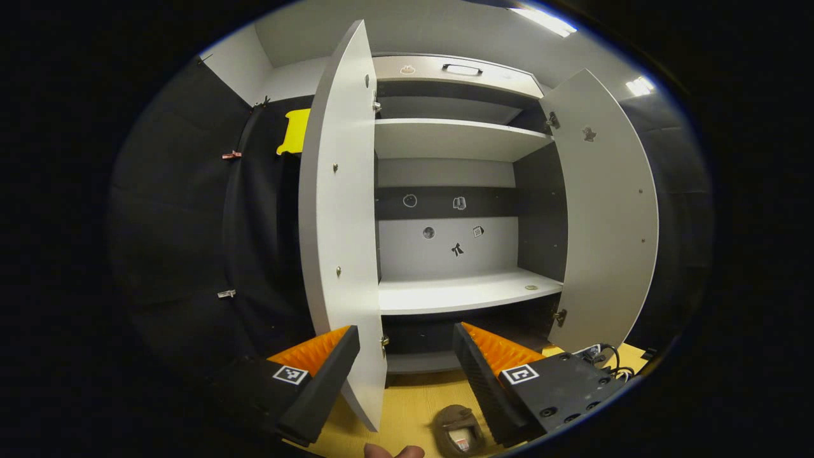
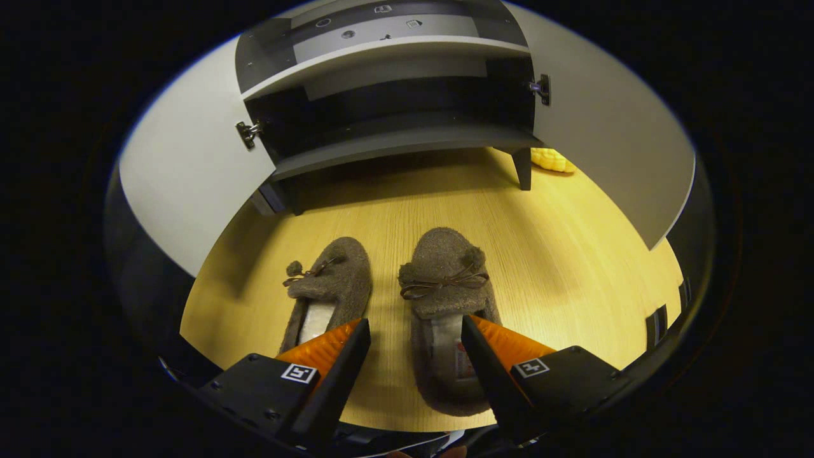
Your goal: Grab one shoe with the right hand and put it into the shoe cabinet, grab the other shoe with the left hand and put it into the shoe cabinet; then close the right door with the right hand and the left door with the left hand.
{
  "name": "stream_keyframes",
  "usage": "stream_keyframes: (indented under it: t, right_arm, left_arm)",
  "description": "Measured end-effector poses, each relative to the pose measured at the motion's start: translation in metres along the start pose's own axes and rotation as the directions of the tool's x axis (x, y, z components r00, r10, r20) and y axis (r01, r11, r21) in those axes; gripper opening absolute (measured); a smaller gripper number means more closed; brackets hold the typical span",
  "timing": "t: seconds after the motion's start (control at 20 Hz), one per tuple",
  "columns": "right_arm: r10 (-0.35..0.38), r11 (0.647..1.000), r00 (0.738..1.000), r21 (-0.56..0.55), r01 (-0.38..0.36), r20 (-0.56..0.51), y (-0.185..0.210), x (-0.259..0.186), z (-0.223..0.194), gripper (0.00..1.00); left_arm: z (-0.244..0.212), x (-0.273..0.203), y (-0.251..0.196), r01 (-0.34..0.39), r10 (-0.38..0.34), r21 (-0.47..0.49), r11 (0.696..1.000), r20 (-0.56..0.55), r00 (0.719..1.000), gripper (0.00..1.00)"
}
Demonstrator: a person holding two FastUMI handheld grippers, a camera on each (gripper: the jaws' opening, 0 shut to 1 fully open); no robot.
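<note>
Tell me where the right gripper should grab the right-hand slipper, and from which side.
Likely the side wall of the right slipper at its opening, behind the bow: come from above with one finger inside, one outside. It lies flat, toe toward the cabinet, opening up. The right gripper is open above it.

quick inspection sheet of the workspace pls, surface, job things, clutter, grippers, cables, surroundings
Surface: pale wood-grain floor, no spills seen.
Job's things: two brown fuzzy slippers, left slipper and right slipper, side by side on the floor, toes toward the shoe cabinet; left door and right door both open; shelves bare apart from a small disc on the middle shelf.
Clutter: yellow object on the floor by the cabinet leg.
Grippers: left gripper open, facing the cabinet; right gripper open, above the slippers, touching neither.
Cables: black cables on the floor beside the right door.
Surroundings: black cloth wall, ceiling lights.
</note>
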State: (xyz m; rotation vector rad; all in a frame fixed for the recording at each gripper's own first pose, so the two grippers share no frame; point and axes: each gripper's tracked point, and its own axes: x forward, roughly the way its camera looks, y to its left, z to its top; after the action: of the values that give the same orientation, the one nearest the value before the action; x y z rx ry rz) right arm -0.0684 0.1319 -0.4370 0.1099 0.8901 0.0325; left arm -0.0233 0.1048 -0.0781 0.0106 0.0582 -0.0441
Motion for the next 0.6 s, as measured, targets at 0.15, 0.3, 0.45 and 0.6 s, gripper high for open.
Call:
stream_keyframes:
  t: [0.15, 0.3, 0.45, 0.6]
  right_arm:
    - [-0.025, 1.0, 1.0, -0.019, 0.025, -0.003, 0.0, 0.029, -0.003, 0.87]
    - [-0.067, 0.997, 0.998, -0.024, 0.067, -0.005, -0.004, 0.051, -0.005, 0.66]
    - [-0.084, 0.996, 0.996, 0.024, 0.083, 0.033, -0.005, 0.059, 0.006, 0.3]
    - [-0.077, 0.997, 0.995, 0.02, 0.076, 0.062, -0.007, 0.051, 0.016, 0.09]
  left_arm:
    - [-0.007, 0.0, 0.004, -0.004, 0.004, 0.0, 1.0, -0.015, 1.0, 0.95]
    - [-0.008, 0.0, 0.006, -0.004, 0.005, 0.002, 1.0, -0.022, 1.0, 0.94]
    - [-0.009, 0.001, 0.004, 0.002, -0.002, 0.006, 1.0, -0.022, 1.0, 0.93]
    - [-0.01, 0.001, -0.002, 0.008, -0.008, -0.007, 1.0, -0.029, 1.0, 0.93]
